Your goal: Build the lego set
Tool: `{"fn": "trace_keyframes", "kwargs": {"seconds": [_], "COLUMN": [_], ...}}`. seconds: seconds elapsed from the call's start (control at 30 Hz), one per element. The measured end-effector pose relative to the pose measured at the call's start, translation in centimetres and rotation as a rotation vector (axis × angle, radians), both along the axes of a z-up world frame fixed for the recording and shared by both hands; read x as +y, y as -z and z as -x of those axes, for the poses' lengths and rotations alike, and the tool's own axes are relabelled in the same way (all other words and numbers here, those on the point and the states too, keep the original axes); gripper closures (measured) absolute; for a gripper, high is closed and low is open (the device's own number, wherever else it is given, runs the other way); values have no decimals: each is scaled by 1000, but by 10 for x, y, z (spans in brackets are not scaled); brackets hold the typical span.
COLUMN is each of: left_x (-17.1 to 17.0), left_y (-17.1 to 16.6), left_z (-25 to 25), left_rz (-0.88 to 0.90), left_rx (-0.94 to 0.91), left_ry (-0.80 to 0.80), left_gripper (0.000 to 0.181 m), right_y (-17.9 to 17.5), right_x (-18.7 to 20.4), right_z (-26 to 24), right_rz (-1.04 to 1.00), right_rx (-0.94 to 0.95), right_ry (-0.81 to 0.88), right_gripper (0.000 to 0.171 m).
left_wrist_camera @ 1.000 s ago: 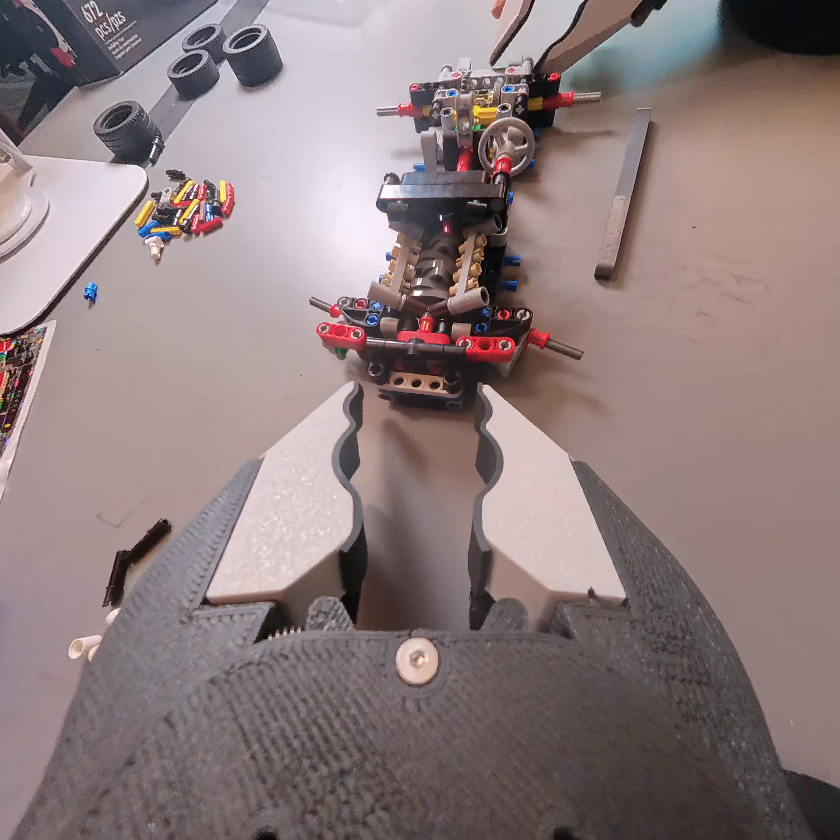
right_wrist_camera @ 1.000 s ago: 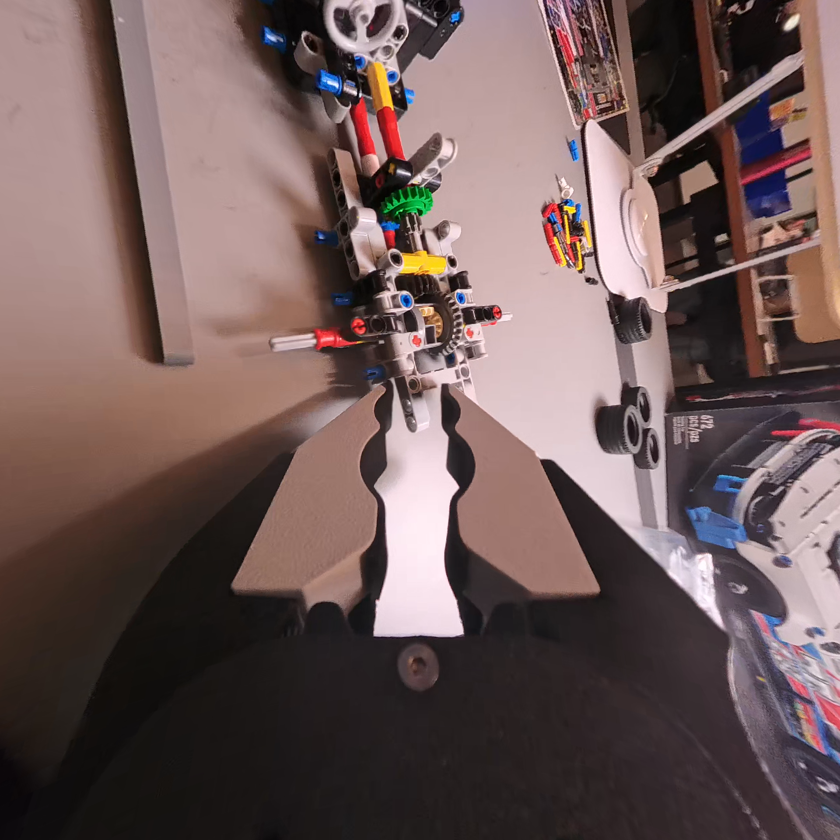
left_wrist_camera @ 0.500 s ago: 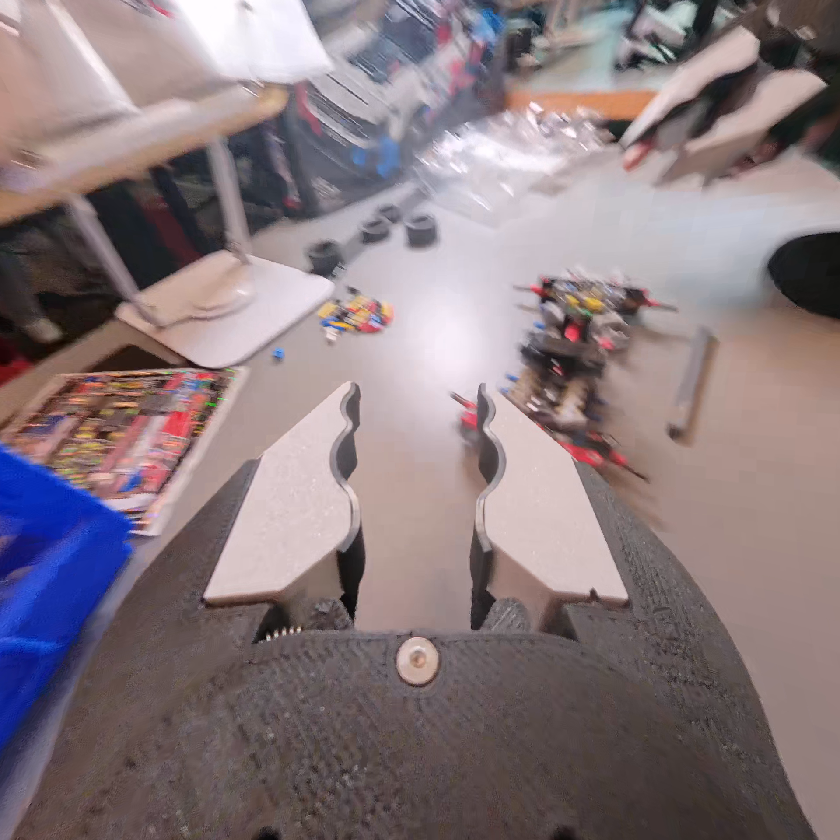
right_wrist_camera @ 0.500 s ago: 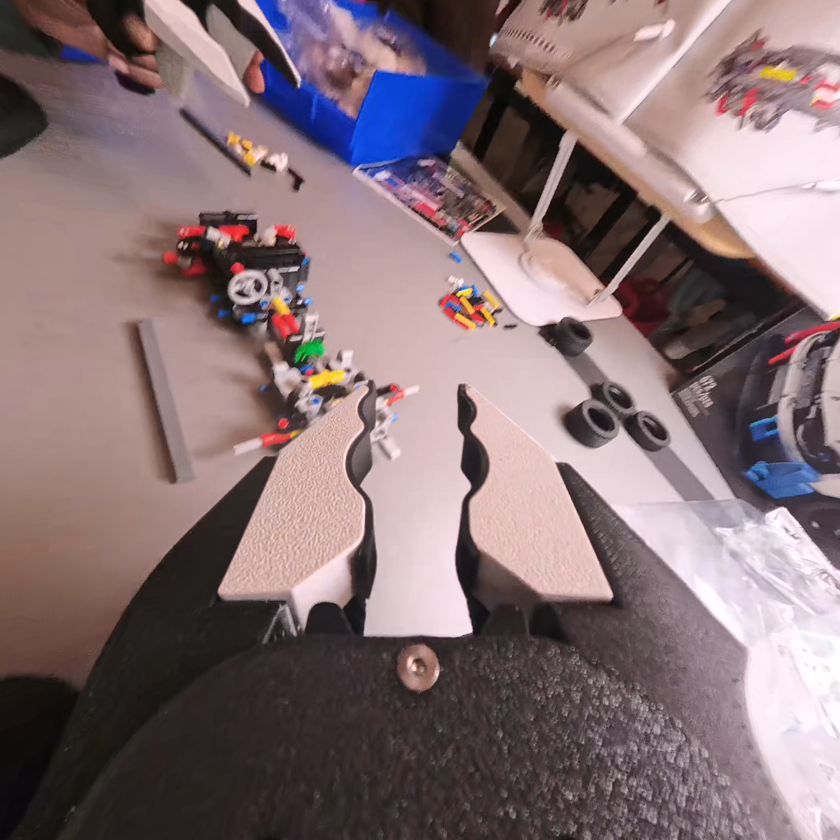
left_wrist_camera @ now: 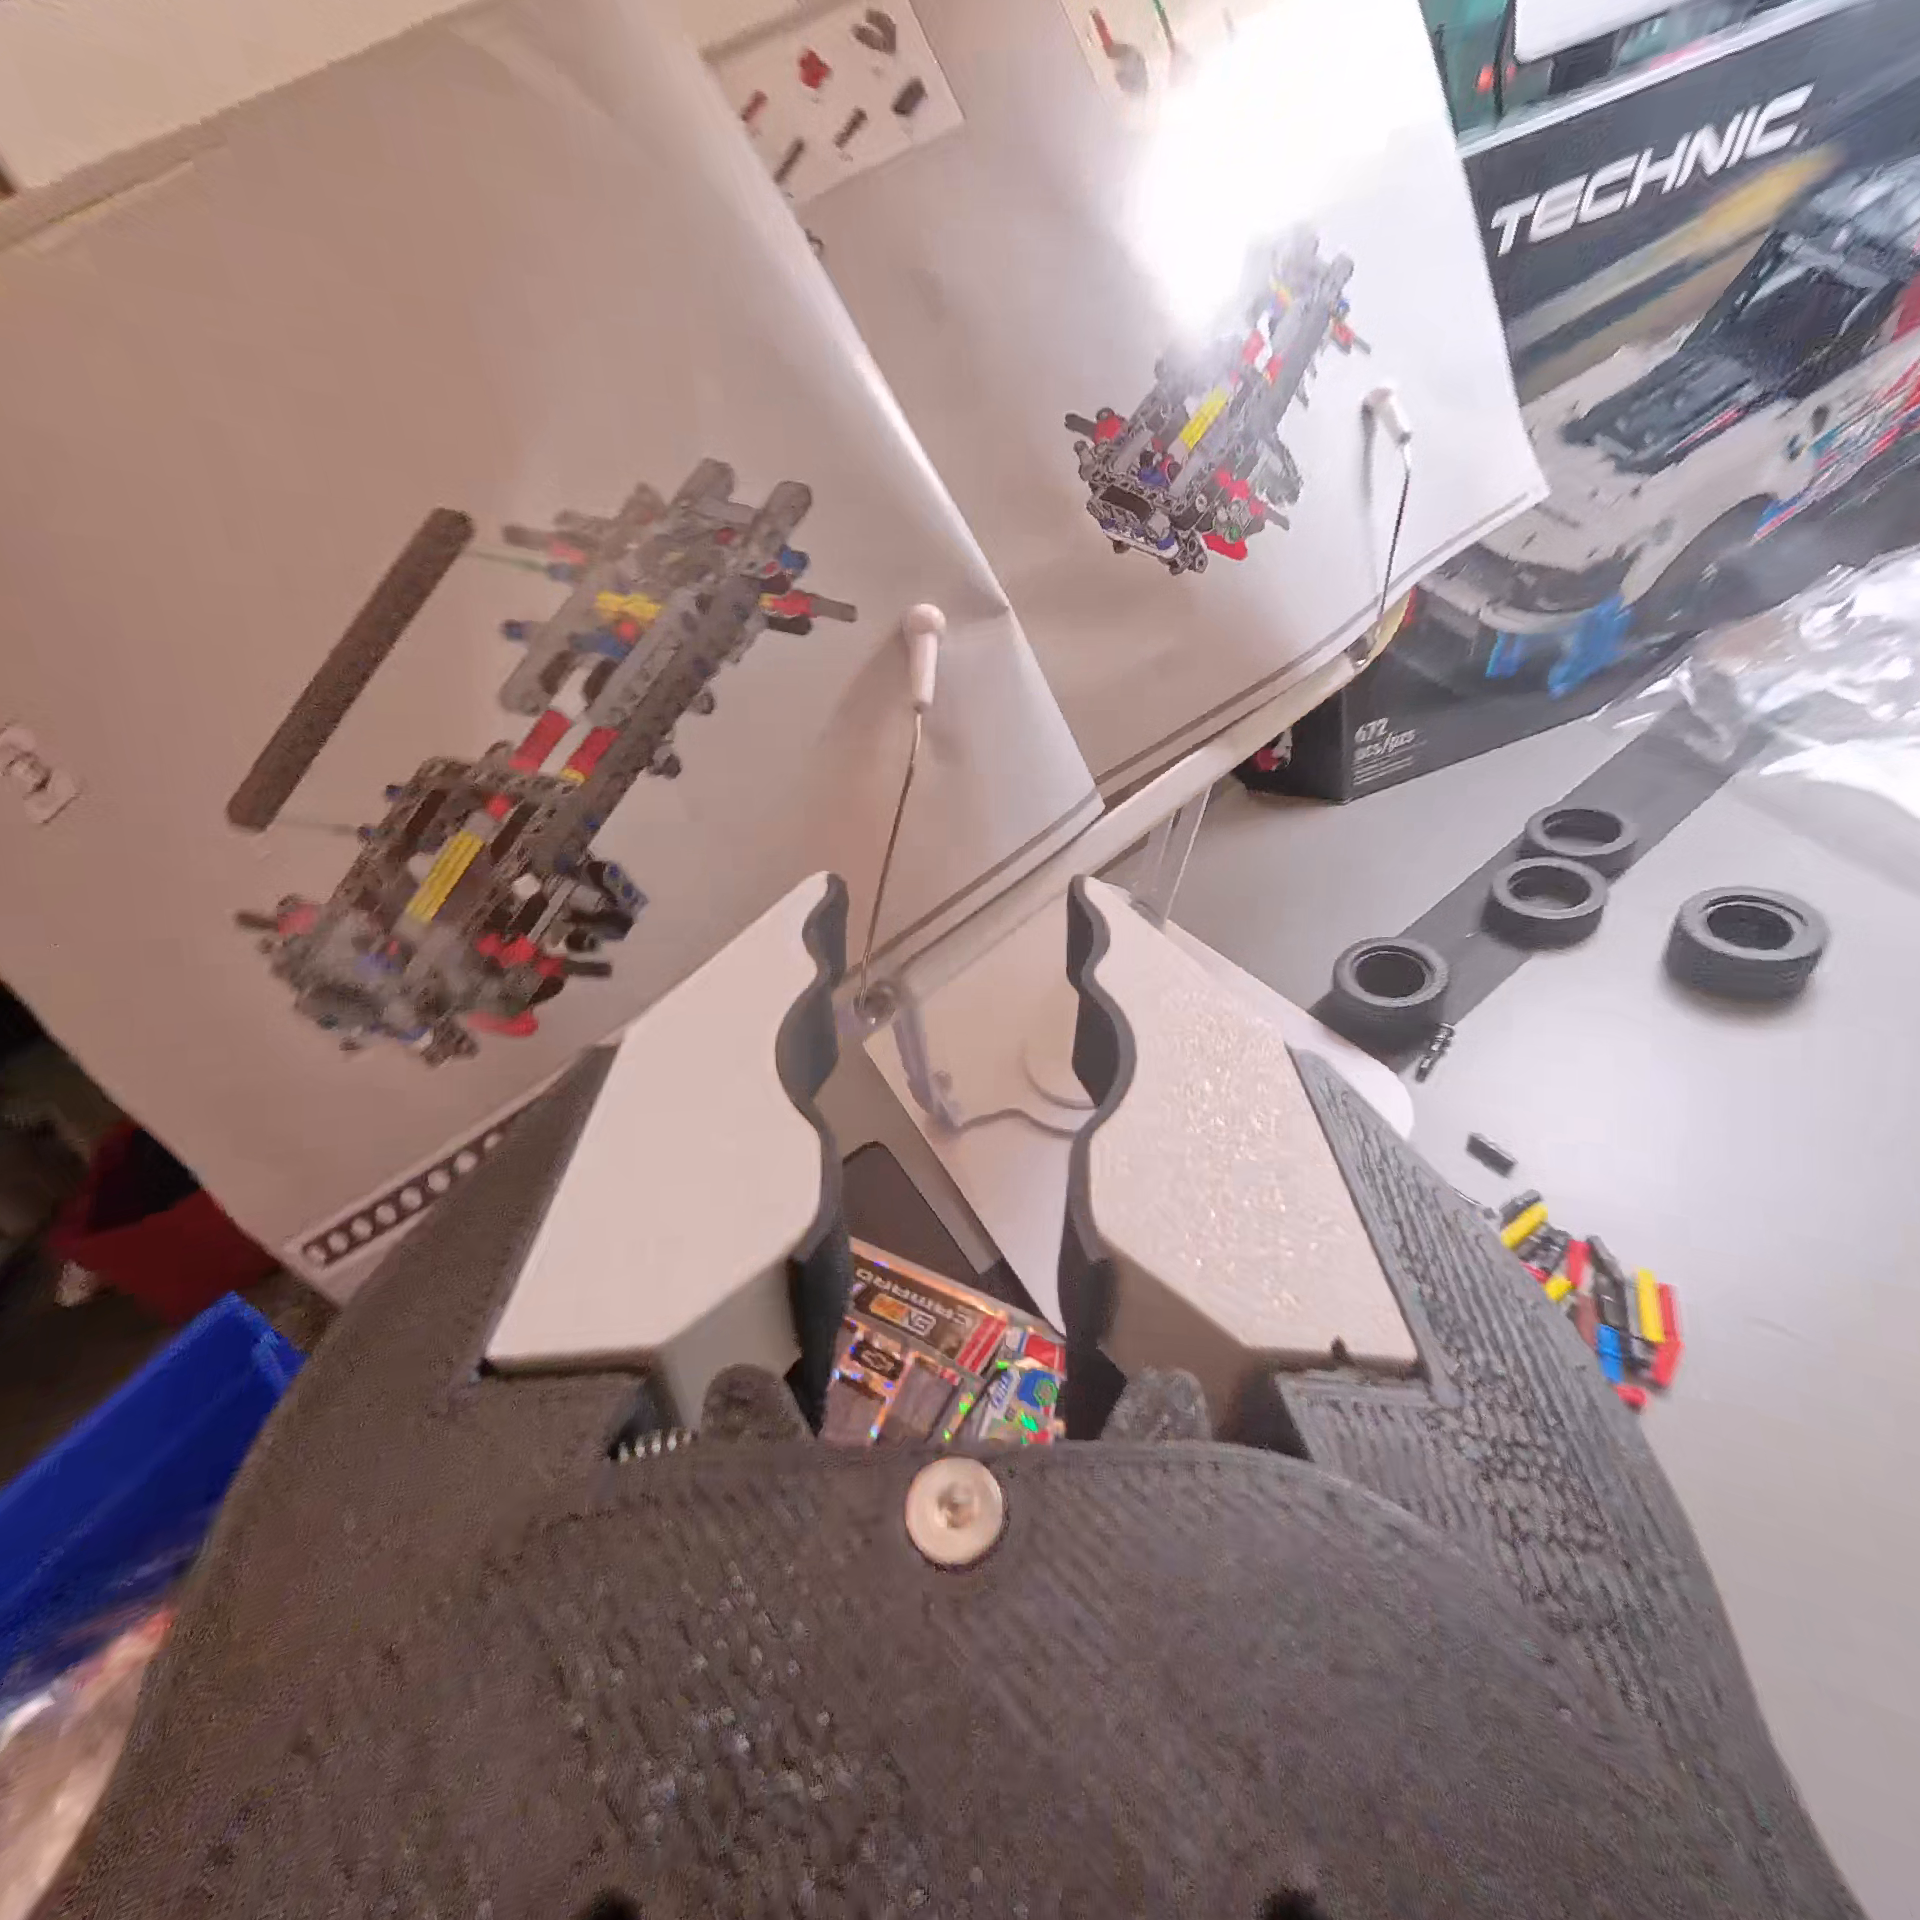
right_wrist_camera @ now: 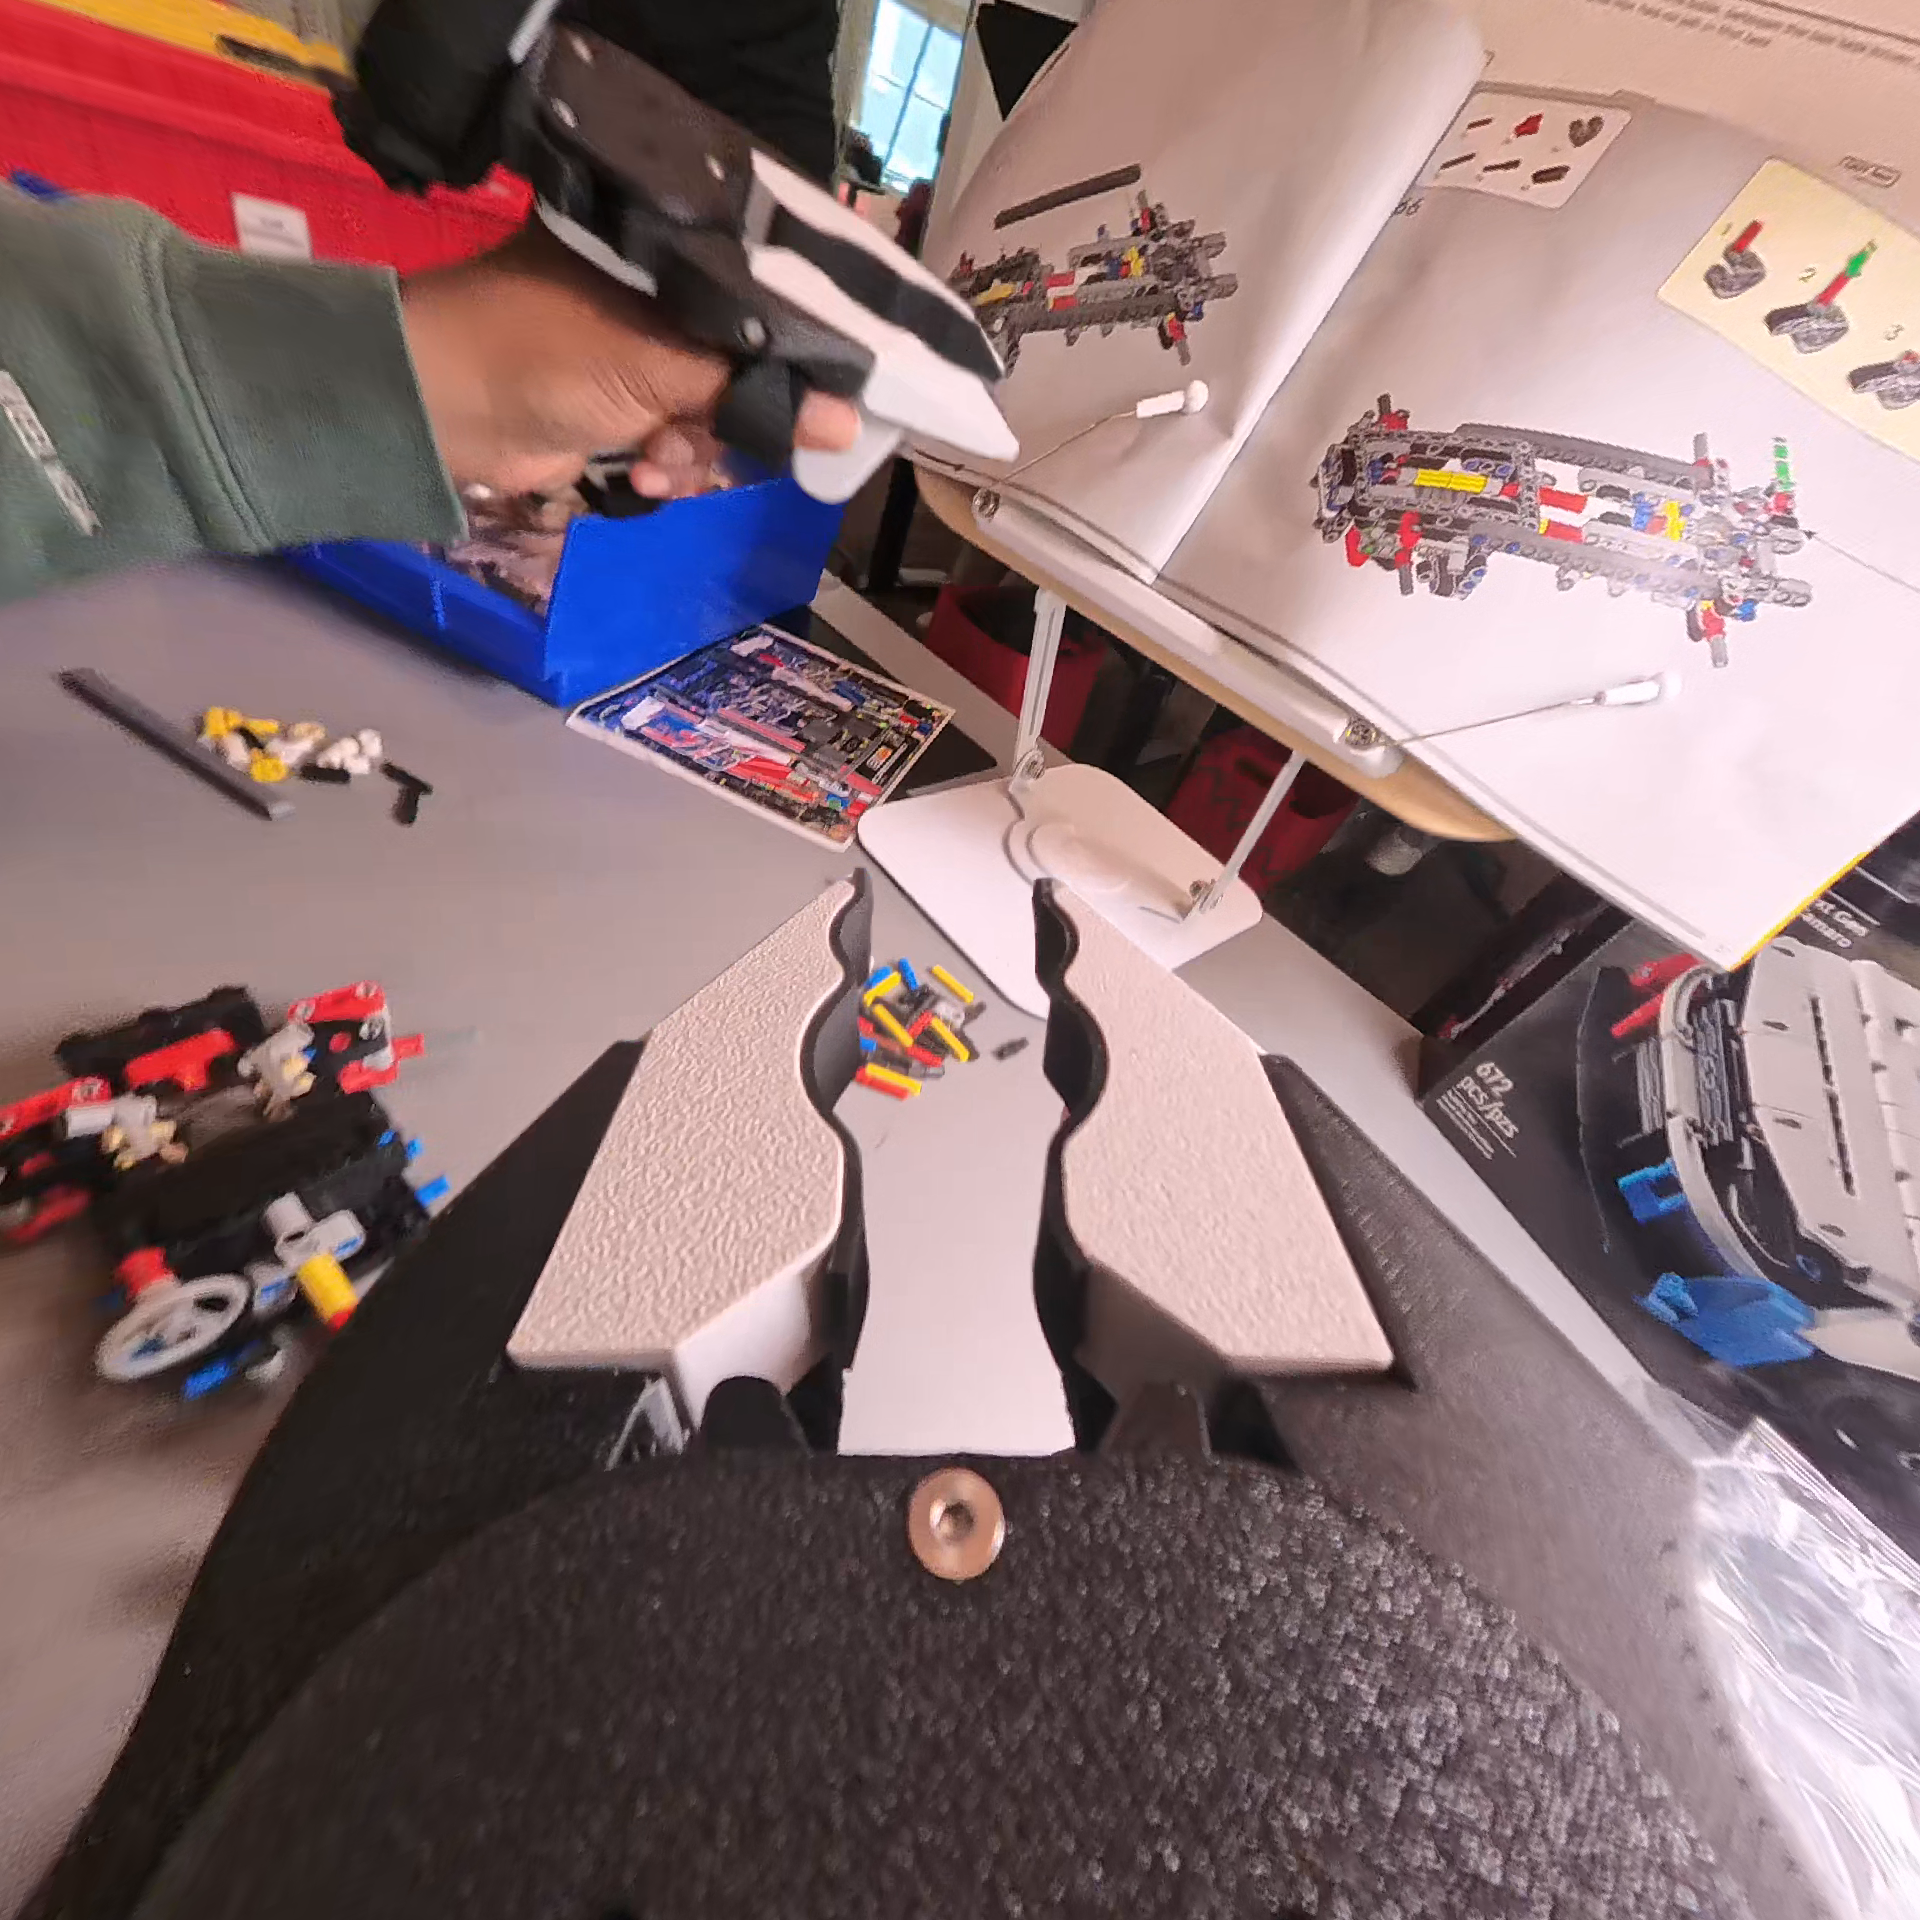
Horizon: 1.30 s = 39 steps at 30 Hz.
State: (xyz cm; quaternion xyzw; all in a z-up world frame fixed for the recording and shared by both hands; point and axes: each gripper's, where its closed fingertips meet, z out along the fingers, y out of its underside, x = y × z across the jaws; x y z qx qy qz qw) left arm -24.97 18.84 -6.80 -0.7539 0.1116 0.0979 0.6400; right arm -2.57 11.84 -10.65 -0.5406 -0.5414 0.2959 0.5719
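At lower left in my right view, the chassis (right_wrist_camera: 208, 1164) is black with red, blue and yellow bits. I see a blue bin (right_wrist_camera: 665, 592) upper left, grey desk (right_wrist_camera: 520, 883), four black tyres (left_wrist_camera: 1745, 940) at right in my left view.

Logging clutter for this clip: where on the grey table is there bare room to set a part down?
Free: the grey table between the half-built lego chassis and the sticker sheet; also right of the four black rubber tyres. Crowded: around the white book stand base and the pile of small coloured pins.
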Motion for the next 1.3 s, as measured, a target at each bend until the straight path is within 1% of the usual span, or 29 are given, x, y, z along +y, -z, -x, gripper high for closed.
{"fn": "trace_keyframes", "kwargs": {"seconds": [0.13,0.17,0.23,0.3,0.37,0.43,0.5,0.53,0.6,0.63,0.67,0.7,0.77,0.8,0.83,0.9,0.93,1.0,1.07,1.13,1.2,1.23,1.3], "left_x": [31,35,35,32,26,18,14,14,17,23,29,36,47,50,49,43,38,26,15,6,-1,-3,-8], "left_y": [11,13,8,7,9,14,20,19,11,9,9,10,11,9,8,4,2,6,19,32,46,50,58], "left_z": [5,8,17,21,34,50,50,45,33,25,20,18,22,24,25,35,42,61,72,72,66,62,49], "left_rz": [50,58,14,-13,-42,-63,-58,-67,-82,-57,-19,15,58,61,56,-12,-57,-128,-178,-204,-195,-182,-119], "left_rx": [66,77,81,6,-66,-176,-256,-237,-117,-60,-12,36,110,115,81,-82,-189,-440,-693,-865,-1020,-1085,-1158], "left_ry": [-50,-64,-97,-86,-118,-154,-125,-99,-63,-44,-33,-38,-72,-78,-76,-115,-141,-187,-201,-216,-215,-194,-139], "left_gripper": [154,160,181,181,181,181,176,172,165,161,151,148,163,172,181,181,181,180,177,173,169,167,165], "right_y": [-6,-4,3,11,18,18,12,6,-7,-13,-20,-26,-36,-40,-42,-42,-40,-38,-32,-26,-24,-21,-16], "right_x": [17,20,25,31,36,43,51,56,67,72,78,85,106,121,138,172,188,215,226,230,229,229,229], "right_z": [16,18,18,15,11,9,13,16,25,31,37,43,53,57,59,63,66,69,78,82,81,80,75], "right_rz": [84,106,137,156,181,209,217,210,198,199,205,209,197,191,193,221,233,254,337,384,373,371,390], "right_rx": [71,86,92,93,91,108,125,133,159,176,199,220,253,266,273,281,277,276,279,298,327,339,360], "right_ry": [31,33,34,42,55,75,93,102,124,135,146,163,233,279,331,413,447,503,493,492,487,490,489], "right_gripper": [143,144,145,148,148,150,151,151,149,148,148,147,146,145,142,134,130,129,137,161,166,166,165]}}
